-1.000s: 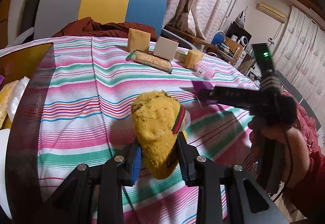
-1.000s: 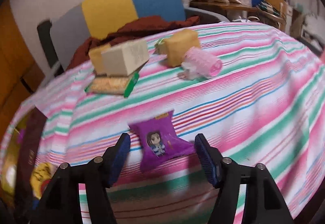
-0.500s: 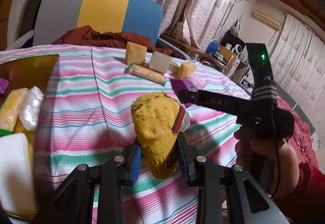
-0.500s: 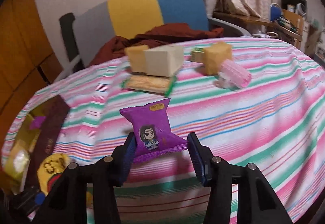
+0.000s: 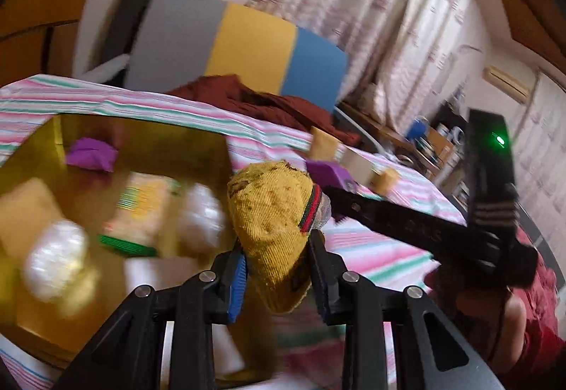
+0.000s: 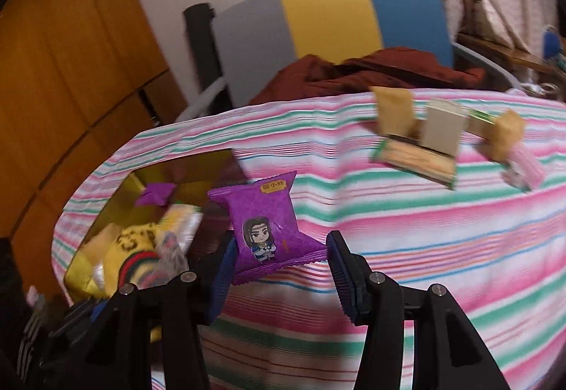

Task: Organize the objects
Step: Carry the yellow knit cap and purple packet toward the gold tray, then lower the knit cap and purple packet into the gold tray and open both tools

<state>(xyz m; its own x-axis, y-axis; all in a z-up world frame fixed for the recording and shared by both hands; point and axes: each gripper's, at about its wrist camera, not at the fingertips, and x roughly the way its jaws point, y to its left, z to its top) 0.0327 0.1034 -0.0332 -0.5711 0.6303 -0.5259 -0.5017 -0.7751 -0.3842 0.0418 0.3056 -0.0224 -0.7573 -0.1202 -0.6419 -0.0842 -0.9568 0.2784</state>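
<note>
Purple foil marked the packet [image 6: 267, 225] clamped by its lower crimped edge between the right gripper [image 6: 279, 278] pads; it stood upright above the striped cloth [image 6: 442, 248]. Its front bore a cartoon figure with long dark hair and a small gold label of characters too blurred to read. The left gripper [image 5: 277, 280] was clenched on a yellow sock [image 5: 274, 220] with a green-and-red band; in the right view black letters on the sock [image 6: 136, 246] looked like "GC", though smear made that uncertain. The sock hung over the near edge of a gold box [image 5: 141, 139] sitting on the cloth at the left.

Inside the box lay another purple packet [image 5: 90, 155], a green-edged cracker pack [image 5: 139, 216] and some white wrapped lumps, all too blurred to identify further. In the left view the right gripper's black arm [image 5: 417, 225] crossed the picture, with faint lettering I could not read, and hid most of the held packet [image 5: 323, 172]. On the far cloth stood a cream block [image 6: 444, 132], two tan blocks, a flat cracker pack [image 6: 415, 158] and a pink roller [image 6: 525, 170], partly overlapping and smeared. A chair [image 6: 329, 13] in grey, yellow and blue stood behind, with dark red fabric [image 6: 371, 71] on it.
</note>
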